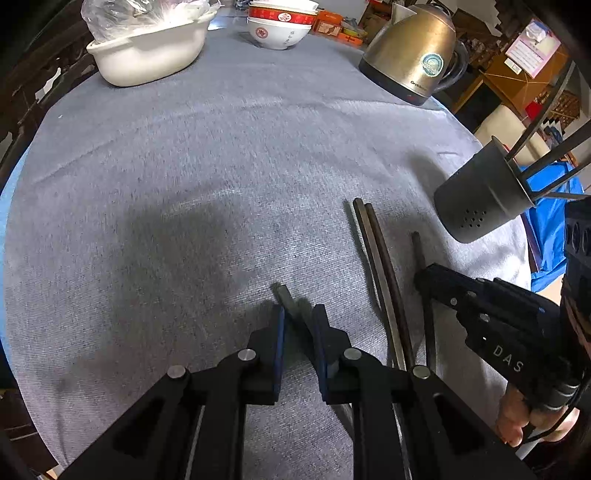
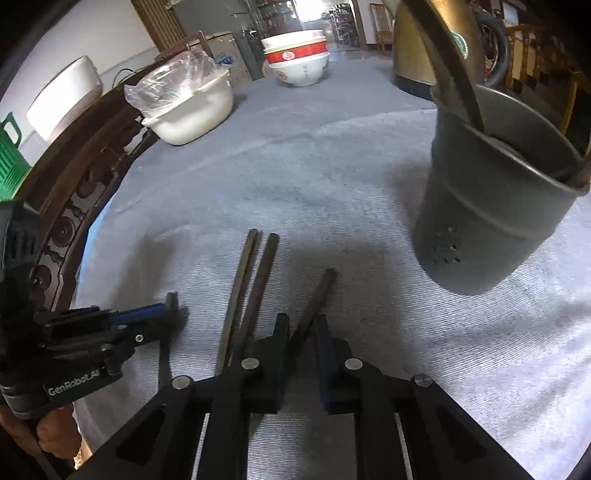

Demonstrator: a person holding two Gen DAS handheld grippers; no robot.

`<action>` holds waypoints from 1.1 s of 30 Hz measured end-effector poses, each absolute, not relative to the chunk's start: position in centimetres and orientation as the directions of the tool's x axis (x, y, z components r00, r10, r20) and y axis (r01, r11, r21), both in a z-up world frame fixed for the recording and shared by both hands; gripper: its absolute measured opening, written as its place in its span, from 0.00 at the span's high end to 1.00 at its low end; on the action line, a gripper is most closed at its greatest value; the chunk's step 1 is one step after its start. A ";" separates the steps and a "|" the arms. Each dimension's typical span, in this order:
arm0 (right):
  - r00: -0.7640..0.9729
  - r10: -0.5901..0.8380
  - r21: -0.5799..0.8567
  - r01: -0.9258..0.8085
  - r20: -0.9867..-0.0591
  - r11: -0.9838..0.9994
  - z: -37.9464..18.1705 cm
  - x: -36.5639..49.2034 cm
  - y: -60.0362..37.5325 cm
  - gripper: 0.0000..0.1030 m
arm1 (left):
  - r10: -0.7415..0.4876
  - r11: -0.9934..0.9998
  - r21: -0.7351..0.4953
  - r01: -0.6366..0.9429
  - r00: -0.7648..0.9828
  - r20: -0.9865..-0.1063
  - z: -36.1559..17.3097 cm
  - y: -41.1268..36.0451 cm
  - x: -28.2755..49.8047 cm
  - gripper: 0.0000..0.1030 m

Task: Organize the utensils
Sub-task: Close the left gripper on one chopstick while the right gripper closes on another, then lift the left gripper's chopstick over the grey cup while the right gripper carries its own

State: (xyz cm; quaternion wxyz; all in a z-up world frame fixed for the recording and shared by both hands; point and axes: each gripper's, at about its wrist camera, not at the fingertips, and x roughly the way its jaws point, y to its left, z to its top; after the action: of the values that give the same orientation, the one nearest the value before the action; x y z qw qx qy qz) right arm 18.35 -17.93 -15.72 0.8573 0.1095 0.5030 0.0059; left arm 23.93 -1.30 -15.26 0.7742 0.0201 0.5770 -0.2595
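Nearest the left wrist camera, the left gripper (image 1: 298, 314) has its jaws drawn almost together around the end of one dark chopstick (image 1: 286, 297), which lies on the grey tablecloth (image 1: 184, 166); the blue pads sit against the stick. Just to its right, a pair of chopsticks (image 1: 376, 258) lies side by side on the cloth, touching along their length. Beside that pair, the right gripper (image 2: 301, 325) is narrowed on a fourth chopstick (image 2: 321, 291), the stick passing between its fingers with its far end resting on the cloth. A hand (image 1: 517, 417) grips the right tool's handle at the frame edge. Farther right stands the dark grey utensil holder (image 2: 491, 206), upright, with small holes near its base and several chopsticks already leaning inside. Beyond, at the far side of the table, sit a white basin (image 1: 147, 55) with a plastic bag, stacked red-and-white bowls (image 1: 280, 26), and a brass-coloured kettle (image 1: 410, 51).
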 end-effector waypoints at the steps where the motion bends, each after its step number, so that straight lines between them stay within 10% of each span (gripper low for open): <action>1: 0.484 0.114 0.185 0.102 -0.868 0.977 -15.8 18.6 -17.8 0.85 | -0.375 0.867 -0.267 0.422 0.198 -0.906 -15.2 -1.3 24.0 0.85; 12: 0.460 0.045 0.093 0.081 -0.887 0.992 -16.0 21.1 -16.2 0.85 | -0.356 0.888 -0.270 0.374 0.184 -0.916 -15.2 -1.6 24.6 0.76; 17: 0.474 0.059 0.106 0.074 -0.879 0.992 -15.9 20.3 -16.7 0.94 | -0.329 0.901 -0.240 0.361 0.207 -0.921 -15.3 -2.0 24.6 0.87; 33: 0.718 0.220 0.294 -0.022 -0.661 0.955 -7.4 13.9 -19.9 0.94 | -0.401 0.902 -0.268 0.339 0.424 -0.812 -5.9 -0.4 20.6 0.93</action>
State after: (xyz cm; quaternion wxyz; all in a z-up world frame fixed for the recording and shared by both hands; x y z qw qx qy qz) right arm 13.87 -19.89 -7.40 0.9171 0.1339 0.3697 0.0658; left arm 20.64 -0.36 -5.89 0.8433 -0.0314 0.4896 -0.2193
